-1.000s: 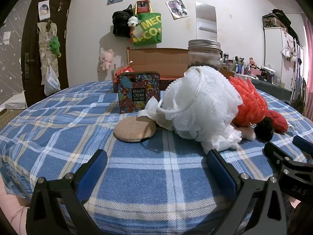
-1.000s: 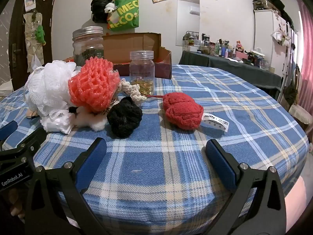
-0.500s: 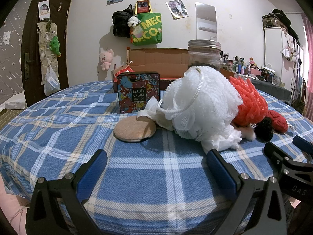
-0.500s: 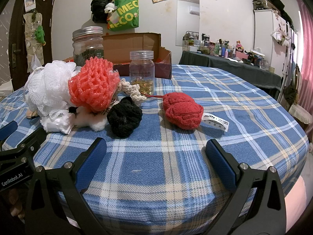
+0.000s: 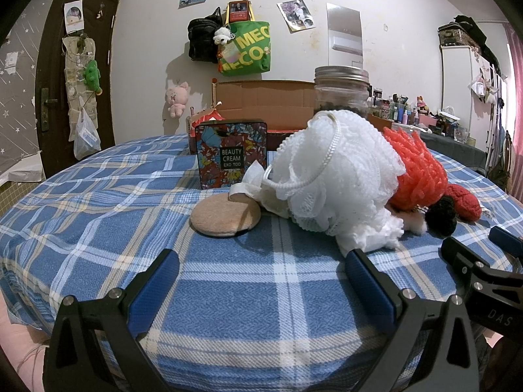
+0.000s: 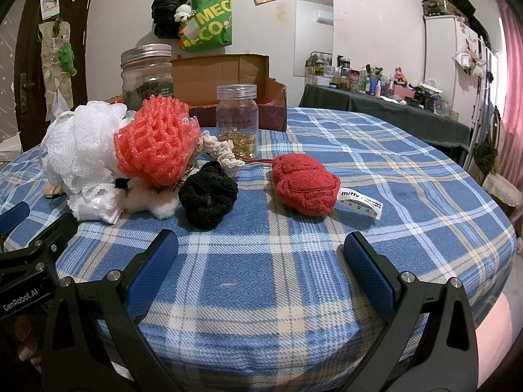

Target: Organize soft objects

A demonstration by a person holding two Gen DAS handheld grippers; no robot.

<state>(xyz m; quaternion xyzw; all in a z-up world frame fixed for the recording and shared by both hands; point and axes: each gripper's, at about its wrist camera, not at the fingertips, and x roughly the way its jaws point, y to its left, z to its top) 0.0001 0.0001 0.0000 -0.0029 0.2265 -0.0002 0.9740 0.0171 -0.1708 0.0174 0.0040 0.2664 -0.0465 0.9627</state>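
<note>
both cameras sit low at the near edge of the tabletop [image 5: 98, 196], looking level across its blue plaid cloth toward the back wall, each with its own two fingers [image 5: 160, 276] [image 6: 366, 263] spread in the foreground. the left view stands close to the white mesh sponge [image 5: 336, 170]; the right view stands to its right, close to the red plush [image 6: 304, 184]. both take in the sponge pile, the big jar [image 6: 147, 72], the cardboard box [image 5: 261, 104] and the green bag [image 6: 209, 24].
</note>
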